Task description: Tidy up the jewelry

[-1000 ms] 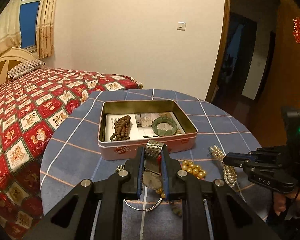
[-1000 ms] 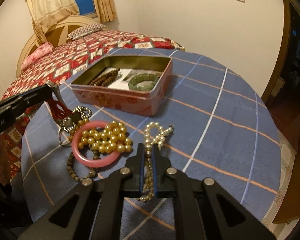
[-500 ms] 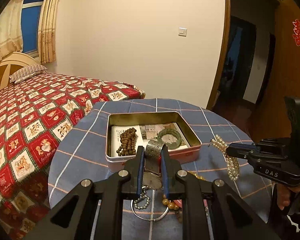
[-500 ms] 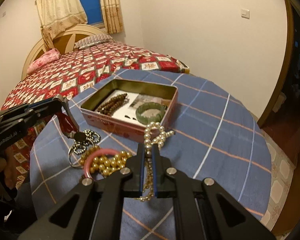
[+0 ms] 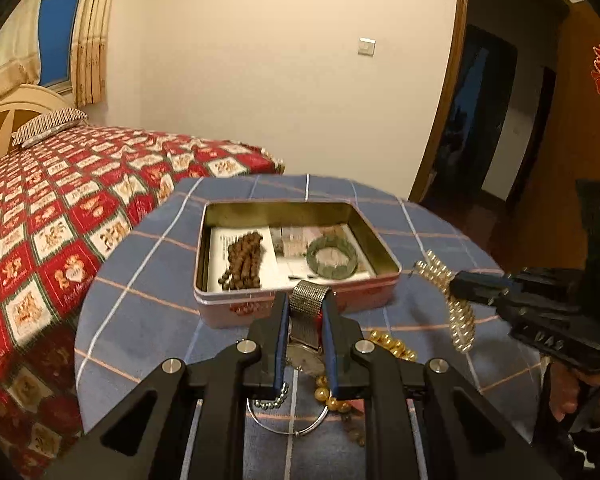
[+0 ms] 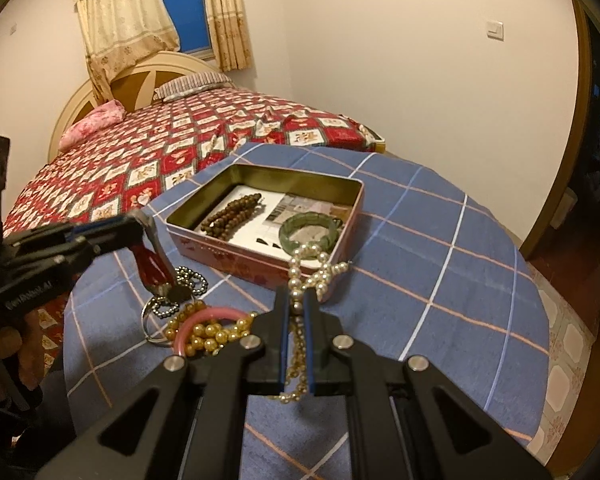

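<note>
nearest, the left gripper [image 5: 305, 320] is clamped on a mesh-strap watch [image 5: 308, 300], lifted over the loose pile of gold beads [image 6: 212, 332] and a pink bangle [image 6: 204, 316]. the right gripper [image 6: 298, 312] is pinched shut on a pearl strand [image 6: 312, 268], held just short of the tin [image 5: 220, 304]. beyond, the tin already holds brown beads [image 5: 242, 256] and a green bangle [image 5: 332, 258]. both pieces look mid-carry; next each must clear the rim, then release. "das" shows on the right gripper's body; the left's lettering is blurred.
</note>
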Tool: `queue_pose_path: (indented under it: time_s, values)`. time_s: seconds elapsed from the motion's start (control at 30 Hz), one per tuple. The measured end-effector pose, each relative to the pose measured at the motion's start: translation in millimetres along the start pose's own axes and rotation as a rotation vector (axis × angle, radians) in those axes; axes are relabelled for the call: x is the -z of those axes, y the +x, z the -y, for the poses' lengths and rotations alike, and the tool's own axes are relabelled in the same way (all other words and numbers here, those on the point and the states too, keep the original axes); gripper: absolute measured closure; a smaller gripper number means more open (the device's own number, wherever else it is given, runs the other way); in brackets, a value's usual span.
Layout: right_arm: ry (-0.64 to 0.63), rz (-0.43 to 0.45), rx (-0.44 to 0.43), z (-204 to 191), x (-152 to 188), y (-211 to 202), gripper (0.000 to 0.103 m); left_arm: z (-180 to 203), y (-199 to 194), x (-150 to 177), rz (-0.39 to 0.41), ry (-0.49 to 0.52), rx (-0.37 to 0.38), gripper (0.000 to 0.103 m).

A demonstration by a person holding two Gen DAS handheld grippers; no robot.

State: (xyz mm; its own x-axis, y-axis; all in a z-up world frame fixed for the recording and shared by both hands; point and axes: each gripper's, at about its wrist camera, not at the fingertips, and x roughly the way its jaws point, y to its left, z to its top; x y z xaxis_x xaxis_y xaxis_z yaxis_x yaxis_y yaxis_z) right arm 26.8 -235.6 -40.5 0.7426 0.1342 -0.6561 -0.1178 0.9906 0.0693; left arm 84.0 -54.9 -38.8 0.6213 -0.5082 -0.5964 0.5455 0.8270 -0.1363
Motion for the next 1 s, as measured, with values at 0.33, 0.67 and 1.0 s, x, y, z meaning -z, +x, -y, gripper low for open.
queue_pose_path:
  time_s: [0.33,0.67,1.0]
  values:
    - [0.0,-0.002,-0.002,0.4,1.1,-0.1,0.094,-1.4,16.8,19.7,-0.071,-0.001,0.008,0.087]
    - [-0.006,-0.02,-0.005,-2.0,6.1,4.8,0.094,-0.1,23.2,20.0,-0.108,0.01,-0.001,0.087]
    - [-0.002,-0.022,-0.005,0.7,6.7,4.2,0.094,-3.4,25.7,19.3,-0.127,-0.014,0.005,0.086]
